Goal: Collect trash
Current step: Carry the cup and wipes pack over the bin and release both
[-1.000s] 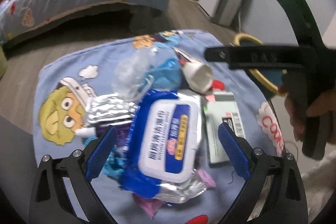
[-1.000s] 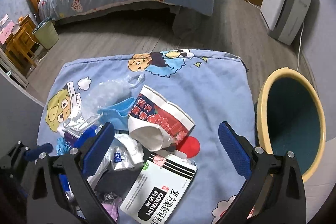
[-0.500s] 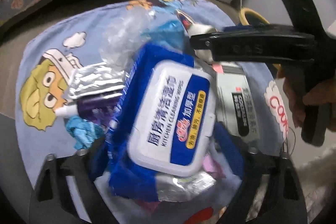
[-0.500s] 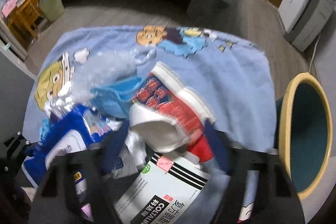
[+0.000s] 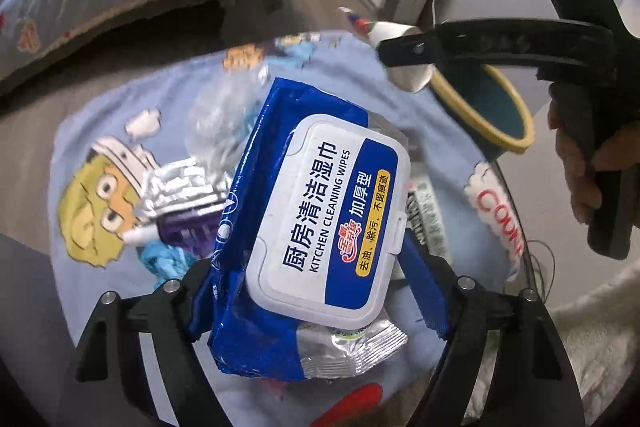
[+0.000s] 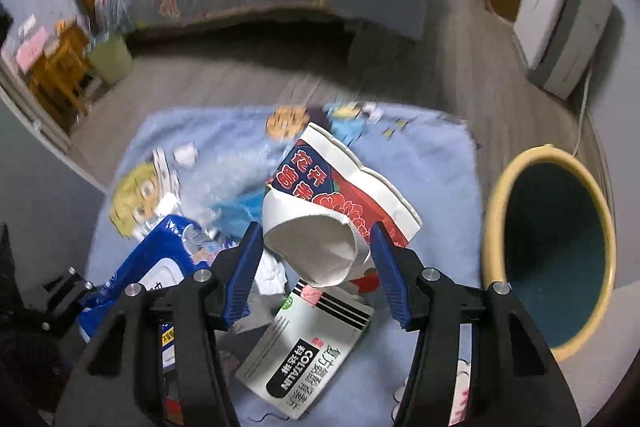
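Wipes pack (image 5: 316,227), white lid: "KITCHEN CLEANING WIPES", Chinese "厨房清洁湿巾", "加厚型". Grey box (image 6: 308,351): "COLTALIN", upside down. Blanket (image 5: 452,131): red "COOK", probably cut off. Paper cup (image 6: 340,203): red Chinese characters, too blurred.

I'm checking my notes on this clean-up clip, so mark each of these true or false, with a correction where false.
1. The left gripper holds a blue pack of kitchen wipes with a white lid. True.
2. The right gripper holds the white and black medicine box. False: it holds a crushed red and white paper cup; the box lies on the blue cartoon blanket.
3. The yellow-rimmed teal bin stands beside the blanket. True.
4. Trash shows inside the bin. False: none visible.
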A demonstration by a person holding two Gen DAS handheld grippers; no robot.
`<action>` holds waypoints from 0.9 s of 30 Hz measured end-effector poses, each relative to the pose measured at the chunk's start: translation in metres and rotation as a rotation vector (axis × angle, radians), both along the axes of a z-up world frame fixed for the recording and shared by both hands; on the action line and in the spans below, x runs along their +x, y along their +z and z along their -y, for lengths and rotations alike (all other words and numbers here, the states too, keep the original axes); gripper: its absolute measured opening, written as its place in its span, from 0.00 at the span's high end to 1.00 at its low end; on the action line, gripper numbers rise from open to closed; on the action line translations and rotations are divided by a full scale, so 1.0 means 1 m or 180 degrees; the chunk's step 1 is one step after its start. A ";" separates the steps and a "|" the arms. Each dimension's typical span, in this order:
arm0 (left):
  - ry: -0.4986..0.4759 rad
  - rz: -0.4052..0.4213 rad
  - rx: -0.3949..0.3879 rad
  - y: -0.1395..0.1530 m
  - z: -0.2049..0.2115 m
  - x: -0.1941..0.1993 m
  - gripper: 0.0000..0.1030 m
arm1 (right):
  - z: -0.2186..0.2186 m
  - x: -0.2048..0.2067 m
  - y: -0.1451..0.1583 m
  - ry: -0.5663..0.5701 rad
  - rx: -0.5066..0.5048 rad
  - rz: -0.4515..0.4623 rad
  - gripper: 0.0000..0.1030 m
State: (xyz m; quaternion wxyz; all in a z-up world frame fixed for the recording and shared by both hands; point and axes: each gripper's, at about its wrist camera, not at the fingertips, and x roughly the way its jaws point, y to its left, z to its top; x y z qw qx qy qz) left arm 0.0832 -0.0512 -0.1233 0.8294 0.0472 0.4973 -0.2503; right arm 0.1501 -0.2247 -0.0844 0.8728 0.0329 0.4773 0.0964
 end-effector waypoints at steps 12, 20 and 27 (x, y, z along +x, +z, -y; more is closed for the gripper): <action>0.0036 0.0486 -0.0303 0.064 0.022 -0.003 0.22 | 0.102 -0.058 0.062 -0.0660 0.0163 0.0488 0.47; -0.0167 0.0605 -0.0392 0.069 0.082 0.013 0.22 | 0.170 -0.042 0.033 -0.0975 0.0002 0.0352 0.47; -0.0539 0.0523 -0.0322 0.054 0.150 0.020 0.22 | 0.234 -0.033 -0.007 -0.1318 0.0088 0.0119 0.47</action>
